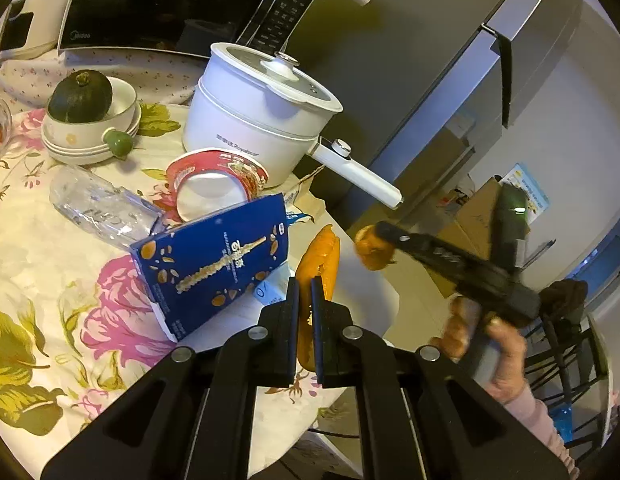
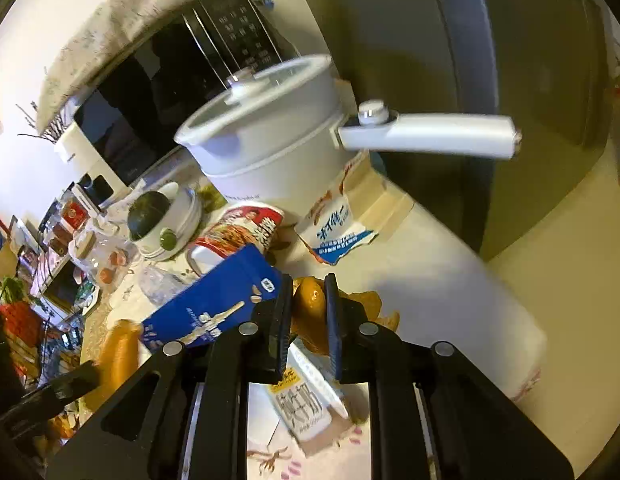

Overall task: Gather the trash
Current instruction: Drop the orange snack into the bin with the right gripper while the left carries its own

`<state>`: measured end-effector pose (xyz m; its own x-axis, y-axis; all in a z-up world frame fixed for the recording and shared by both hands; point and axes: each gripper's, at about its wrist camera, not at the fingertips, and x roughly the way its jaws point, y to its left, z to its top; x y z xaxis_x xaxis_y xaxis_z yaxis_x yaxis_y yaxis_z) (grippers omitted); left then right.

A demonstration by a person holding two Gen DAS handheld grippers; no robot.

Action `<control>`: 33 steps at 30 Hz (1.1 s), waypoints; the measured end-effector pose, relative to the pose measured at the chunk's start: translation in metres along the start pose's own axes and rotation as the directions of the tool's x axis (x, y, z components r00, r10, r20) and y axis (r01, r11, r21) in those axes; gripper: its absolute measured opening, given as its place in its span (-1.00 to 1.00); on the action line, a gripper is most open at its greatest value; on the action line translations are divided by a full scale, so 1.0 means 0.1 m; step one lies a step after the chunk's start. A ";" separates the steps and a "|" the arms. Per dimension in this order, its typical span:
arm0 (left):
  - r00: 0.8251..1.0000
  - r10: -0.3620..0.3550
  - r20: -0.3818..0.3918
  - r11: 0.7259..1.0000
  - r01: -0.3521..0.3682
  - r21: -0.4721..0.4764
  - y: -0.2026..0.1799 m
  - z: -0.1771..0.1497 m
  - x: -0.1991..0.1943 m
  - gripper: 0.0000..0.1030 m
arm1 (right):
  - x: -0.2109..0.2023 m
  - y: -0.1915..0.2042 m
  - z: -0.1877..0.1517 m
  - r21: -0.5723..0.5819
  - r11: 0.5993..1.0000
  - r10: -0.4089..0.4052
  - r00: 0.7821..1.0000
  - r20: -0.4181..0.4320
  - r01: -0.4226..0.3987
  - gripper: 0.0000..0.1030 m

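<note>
1. Your left hand-held gripper (image 1: 305, 300) is pinched narrow on a long strip of orange peel (image 1: 320, 264), which stands between the pads and reaches up toward 12 o'clock. Gripped low like that, the strip looks clear of the worktop (image 1: 38, 240).
2. Your right hand-held gripper (image 2: 308, 304) is closed on its own clump of orange peel (image 2: 310, 300). In the left wrist view that gripper sits at 3 o'clock, out past the worktop edge, with the peel at its tip.
3. Both scraps are in the air, so I judge you are mid-carry with two pieces of trash; no bin shows in either view.
4. More trash lies on the floral cloth: a blue carton (image 1: 218, 264) tilted just at 10 o'clock of your left fingers, an empty noodle cup (image 1: 218, 184) on its side beyond it, a crushed clear bottle (image 1: 98, 204) at 9 o'clock, and a small milk carton (image 2: 306, 404) under your right gripper.
5. The white electric pot (image 1: 254, 116) and the bowls holding a dark squash (image 1: 80, 96) look like keepers; the pot's handle juts toward your right side, so swing wide of it.
</note>
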<state>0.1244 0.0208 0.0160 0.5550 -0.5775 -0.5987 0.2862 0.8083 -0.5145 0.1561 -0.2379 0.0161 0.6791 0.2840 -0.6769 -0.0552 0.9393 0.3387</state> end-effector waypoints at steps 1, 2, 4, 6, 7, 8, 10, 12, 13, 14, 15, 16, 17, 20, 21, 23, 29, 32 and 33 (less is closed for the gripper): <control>1.000 -0.004 -0.002 1.000 0.004 0.000 -0.01 -0.01 0.01 -0.88 | -0.10 0.02 -0.01 -0.008 1.000 -0.009 1.000 0.009 0.009 -0.71; 1.000 -0.008 -0.004 1.000 0.008 0.001 -0.03 -0.02 0.01 -0.88 | -0.19 0.03 -0.02 -0.014 1.000 -0.018 1.000 0.016 0.018 -0.71; 1.000 -0.016 -0.007 1.000 0.016 0.005 -0.06 -0.04 0.01 -0.88 | -0.37 0.05 -0.07 -0.018 0.999 -0.037 0.999 0.025 0.038 -0.71; 1.000 -0.022 -0.012 1.000 0.022 0.016 -0.10 -0.07 0.01 -0.88 | -0.50 0.05 -0.13 -0.014 0.999 -0.048 0.999 0.025 0.048 -0.71; 1.000 -0.023 -0.014 1.000 0.024 0.020 -0.12 -0.08 0.01 -0.88 | -0.59 0.04 -0.20 -0.012 0.998 -0.063 0.998 0.023 0.063 -0.71; 1.000 -0.025 -0.018 0.999 0.026 0.025 -0.15 -0.10 0.02 -0.88 | -0.66 0.02 -0.26 -0.012 0.997 -0.076 0.997 0.018 0.077 -0.71; 0.999 -0.027 -0.023 0.999 0.028 0.029 -0.17 -0.13 0.03 -0.88 | -0.78 -0.01 -0.40 -0.008 0.995 -0.098 0.995 0.008 0.098 -0.71; 0.999 -0.032 -0.030 0.999 0.033 0.031 -0.20 -0.16 0.03 -0.88 | -0.87 -0.06 -0.55 0.002 0.993 -0.118 0.993 -0.011 0.118 -0.71; 0.999 -0.033 -0.032 0.999 0.034 0.032 -0.21 -0.17 0.03 -0.88 | -0.91 -0.11 -0.66 0.014 0.992 -0.129 0.991 -0.029 0.129 -0.70; 0.999 -0.036 -0.035 0.999 0.037 0.035 -0.23 -0.19 0.03 -0.88 | -0.93 -0.12 -0.71 0.021 0.991 -0.134 0.990 -0.039 0.135 -0.70; 0.999 -0.037 -0.037 0.999 0.038 0.039 -0.25 -0.21 0.03 -0.88 | -0.95 -0.16 -0.79 0.032 0.989 -0.141 0.989 -0.053 0.143 -0.70; 0.998 -0.040 -0.041 0.998 0.042 0.044 -0.27 -0.23 0.04 -0.88 | -0.97 -0.21 -0.89 0.045 0.987 -0.150 0.986 -0.072 0.153 -0.70; 0.998 -0.041 -0.043 0.998 0.043 0.048 -0.29 -0.25 0.04 -0.88 | -0.98 -0.26 -0.99 0.061 0.984 -0.162 0.983 -0.088 0.168 -0.69; 0.997 -0.047 -0.057 0.997 0.051 0.062 -0.37 -0.31 0.05 -0.88 | -0.98 -0.36 -1.25 0.071 0.979 -0.178 0.974 -0.139 0.189 -0.59; 0.997 -0.048 -0.064 0.996 0.053 0.067 -0.40 -0.34 0.07 -0.88 | -0.99 -0.39 -1.32 0.074 0.977 -0.188 0.970 -0.155 0.201 -0.51; 0.996 -0.051 -0.074 0.995 0.057 0.076 -0.44 -0.39 0.09 -0.88 | -1.03 -0.43 -1.45 0.081 0.971 -0.209 0.963 -0.171 0.226 -0.26; 0.993 -0.063 -0.102 0.992 0.074 0.102 -0.61 -0.51 0.17 -0.88 | -1.29 -0.45 -1.62 0.074 0.942 -0.321 0.943 -0.087 0.327 0.43; 0.990 -0.072 -0.119 0.990 0.085 0.115 -0.71 -0.57 0.23 -0.88 | -1.41 -0.58 -1.68 0.131 0.915 -0.378 0.924 -0.058 0.382 0.78; 0.989 -0.075 -0.126 0.988 0.090 0.122 -0.75 -0.59 0.25 -0.88 | -1.45 -0.63 -1.69 0.151 0.905 -0.394 0.918 -0.055 0.398 0.81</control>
<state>0.0707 -0.0609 0.0031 0.4290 -0.6462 -0.6312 0.4279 0.7608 -0.4880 -0.0623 -0.3060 -0.0180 0.6045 -0.0988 -0.7904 0.3305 0.9339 0.1360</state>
